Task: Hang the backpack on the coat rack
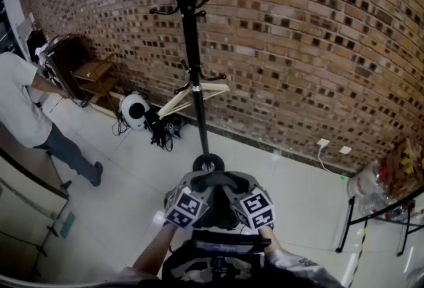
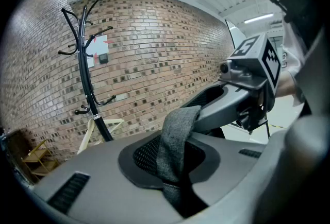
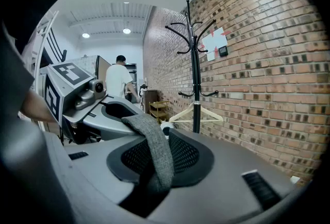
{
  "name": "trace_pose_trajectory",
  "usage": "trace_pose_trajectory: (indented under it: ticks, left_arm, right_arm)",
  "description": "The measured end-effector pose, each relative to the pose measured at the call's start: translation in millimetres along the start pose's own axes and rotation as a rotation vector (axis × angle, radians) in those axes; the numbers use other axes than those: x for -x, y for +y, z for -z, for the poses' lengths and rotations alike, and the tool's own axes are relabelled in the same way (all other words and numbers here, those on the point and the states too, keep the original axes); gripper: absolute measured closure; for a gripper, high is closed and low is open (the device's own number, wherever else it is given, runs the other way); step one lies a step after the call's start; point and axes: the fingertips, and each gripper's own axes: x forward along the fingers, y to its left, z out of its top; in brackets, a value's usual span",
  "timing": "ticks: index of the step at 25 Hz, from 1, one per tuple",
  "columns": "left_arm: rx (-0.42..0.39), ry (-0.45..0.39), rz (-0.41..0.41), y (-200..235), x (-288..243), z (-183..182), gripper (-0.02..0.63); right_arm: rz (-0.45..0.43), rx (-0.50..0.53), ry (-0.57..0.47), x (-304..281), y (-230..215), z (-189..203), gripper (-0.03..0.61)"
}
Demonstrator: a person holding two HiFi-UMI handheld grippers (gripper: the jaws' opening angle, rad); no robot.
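Observation:
The black coat rack [image 1: 191, 48] stands against the brick wall straight ahead, its upper hooks bare. Low in the head view, my left gripper [image 1: 201, 192] and right gripper [image 1: 236, 192] sit side by side. Between them they hold up the grey top strap [image 1: 218, 180] of the dark backpack [image 1: 218, 259], which hangs beneath them, mostly hidden. In the left gripper view the strap [image 2: 175, 138] runs out from between the jaws of my left gripper [image 2: 172, 171], with the rack [image 2: 85, 71] at the far left. The right gripper [image 3: 150, 174] clamps the same strap [image 3: 155, 148].
A wooden hanger [image 1: 199, 93] hangs low on the rack, above its round base [image 1: 208, 163]. A white round device [image 1: 134, 110] with cables lies at the wall. A person [image 1: 26, 108] stands at left near a wooden shelf [image 1: 93, 73]. A table [image 1: 381, 204] with a plastic bag stands at right.

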Motion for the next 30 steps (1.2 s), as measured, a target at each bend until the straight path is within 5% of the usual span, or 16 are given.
trace_pose_trajectory:
  ticks: [11,30]
  left_arm:
    - [0.012,0.004,0.034,25,-60,-21,0.552]
    - [-0.009,-0.045,-0.039,163,-212,-88,0.552]
  right_arm:
    - [-0.019,0.050,0.016,-27,-64,-10,0.482]
    - [-0.033,0.145,0.020,-143,-229,-82,0.482]
